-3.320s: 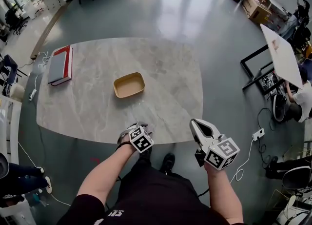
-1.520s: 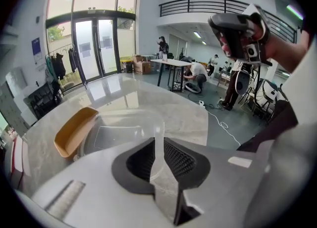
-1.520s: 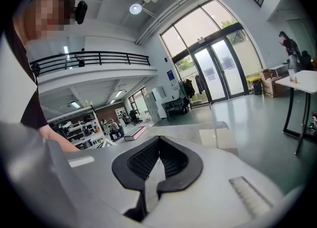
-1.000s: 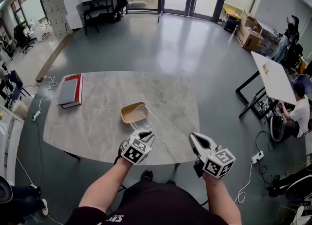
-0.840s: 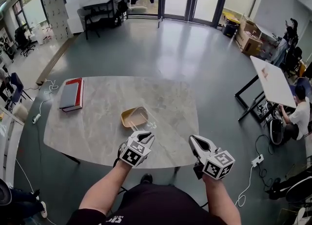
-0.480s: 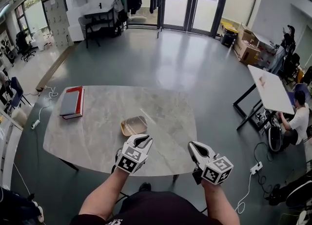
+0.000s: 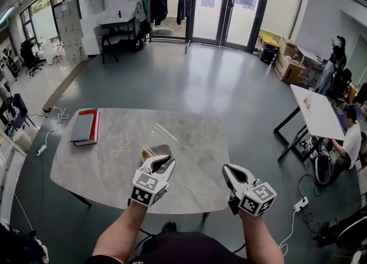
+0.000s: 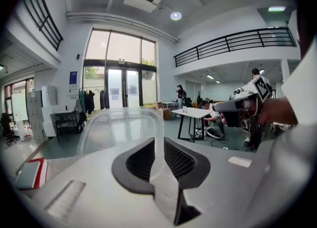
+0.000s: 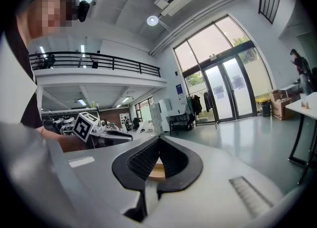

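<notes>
Head view: a clear lid (image 7: 172, 140) is held raised just above the tan tray (image 7: 155, 151) by the left gripper (image 7: 162, 161). The right gripper (image 7: 229, 170) is held to the right of the tray, well apart from it. A red book (image 7: 84, 126) lies well to the left of the tray.

Left gripper view: the jaws are clamped on the rim of the lid (image 8: 121, 125).

Right gripper view: the jaws are closed tip to tip and nothing is gripped. The tray (image 9: 157, 171) is seen through the gap below the tips.

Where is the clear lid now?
The lid is clamped in the left gripper, held over the tan tray on the table, centre of the head view.
</notes>
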### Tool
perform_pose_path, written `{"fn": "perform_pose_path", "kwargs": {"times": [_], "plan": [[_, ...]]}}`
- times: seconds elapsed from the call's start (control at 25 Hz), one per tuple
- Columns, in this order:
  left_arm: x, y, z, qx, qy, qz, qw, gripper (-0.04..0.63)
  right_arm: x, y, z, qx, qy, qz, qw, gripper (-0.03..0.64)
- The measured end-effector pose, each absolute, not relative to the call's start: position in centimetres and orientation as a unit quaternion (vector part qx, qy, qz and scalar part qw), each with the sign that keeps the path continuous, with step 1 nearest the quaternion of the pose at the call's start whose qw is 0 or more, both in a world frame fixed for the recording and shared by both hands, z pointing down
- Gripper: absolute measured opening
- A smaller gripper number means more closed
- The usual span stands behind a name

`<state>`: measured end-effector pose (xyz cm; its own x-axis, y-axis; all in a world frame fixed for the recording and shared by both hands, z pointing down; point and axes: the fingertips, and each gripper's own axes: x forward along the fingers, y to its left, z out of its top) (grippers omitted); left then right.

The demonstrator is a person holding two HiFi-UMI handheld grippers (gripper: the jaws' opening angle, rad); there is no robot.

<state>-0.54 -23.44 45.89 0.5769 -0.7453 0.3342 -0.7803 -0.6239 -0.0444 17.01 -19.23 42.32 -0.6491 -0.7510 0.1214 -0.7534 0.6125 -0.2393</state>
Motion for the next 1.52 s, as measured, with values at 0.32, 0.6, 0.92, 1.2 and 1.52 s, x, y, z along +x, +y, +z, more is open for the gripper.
{"fn": "perform_pose_path", "kwargs": {"times": [0.32,0.6,0.92,1.2,1.52], "plan": [[-0.8,-25.0,42.1,0.882,-0.454,0.126,0.030,0.058,16.8,-20.6,39.6,0.414,-0.905,0.100,-0.005,0.014],[-1.4,-24.8,40.4,0.881,-0.464,0.094,0.023,0.058,16.3,-20.7,38.5,0.412,-0.907,0.085,-0.017,0.012],[-2.3,-24.0,39.4,0.878,-0.471,0.076,0.021,0.058,15.9,-20.2,37.8,0.413,-0.908,0.073,-0.019,0.012],[-2.2,-23.7,39.3,0.877,-0.474,0.068,0.024,0.058,16.0,-19.9,37.8,0.414,-0.908,0.066,-0.015,0.012],[-2.3,-23.5,39.5,0.876,-0.478,0.061,0.032,0.058,16.2,-19.8,37.8,0.414,-0.908,0.065,-0.010,0.011]]}}
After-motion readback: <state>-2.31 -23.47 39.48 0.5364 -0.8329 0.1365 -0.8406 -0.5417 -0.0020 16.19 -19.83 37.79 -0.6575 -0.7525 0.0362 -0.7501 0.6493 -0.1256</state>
